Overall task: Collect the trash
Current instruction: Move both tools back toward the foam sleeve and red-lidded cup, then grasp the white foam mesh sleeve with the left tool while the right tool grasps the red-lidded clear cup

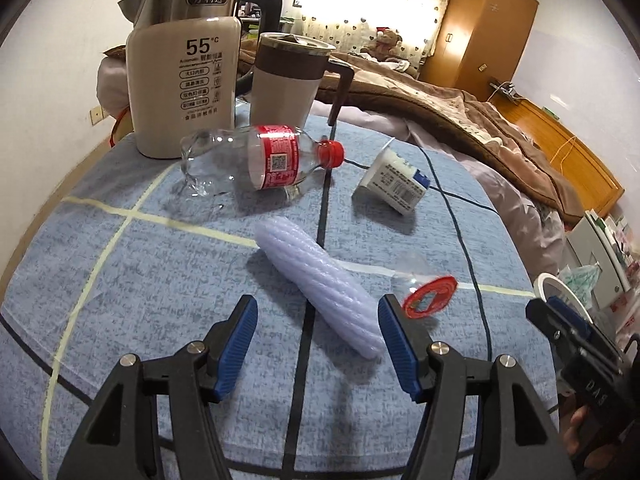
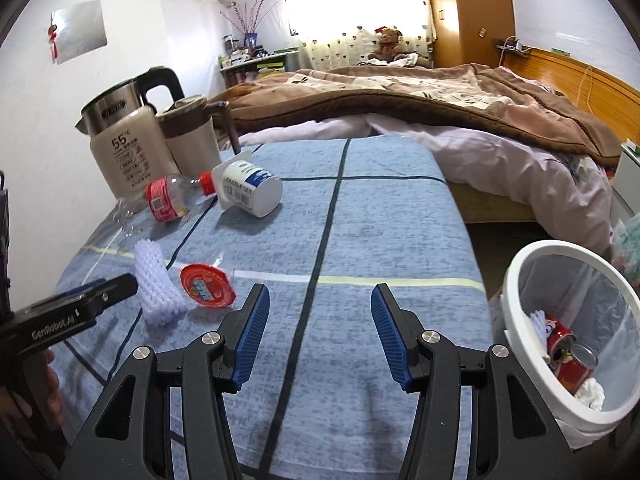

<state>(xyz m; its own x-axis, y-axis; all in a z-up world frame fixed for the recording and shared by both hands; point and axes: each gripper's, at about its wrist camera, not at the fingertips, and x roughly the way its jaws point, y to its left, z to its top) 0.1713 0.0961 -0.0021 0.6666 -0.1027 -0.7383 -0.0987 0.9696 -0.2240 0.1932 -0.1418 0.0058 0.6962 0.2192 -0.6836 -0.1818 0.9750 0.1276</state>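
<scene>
On the blue checked cloth lie a pale lilac foam net sleeve (image 1: 320,284) (image 2: 158,286), a clear cup with a red foil lid (image 1: 430,294) (image 2: 206,285), a crushed clear bottle with a red label (image 1: 256,158) (image 2: 168,198) and a white yogurt cup on its side (image 1: 394,182) (image 2: 250,190). My left gripper (image 1: 318,312) is open, its jaws on either side of the sleeve's near end. My right gripper (image 2: 320,300) is open and empty over bare cloth. A white bin (image 2: 516,280) at the table's right holds a red can and paper.
A steel and cream kettle (image 1: 184,80) (image 2: 124,140) and a lidded mug (image 1: 290,76) (image 2: 192,136) stand at the back left. A bed with a brown blanket (image 2: 420,96) lies behind the table. The right gripper's body (image 1: 580,344) shows at the right edge.
</scene>
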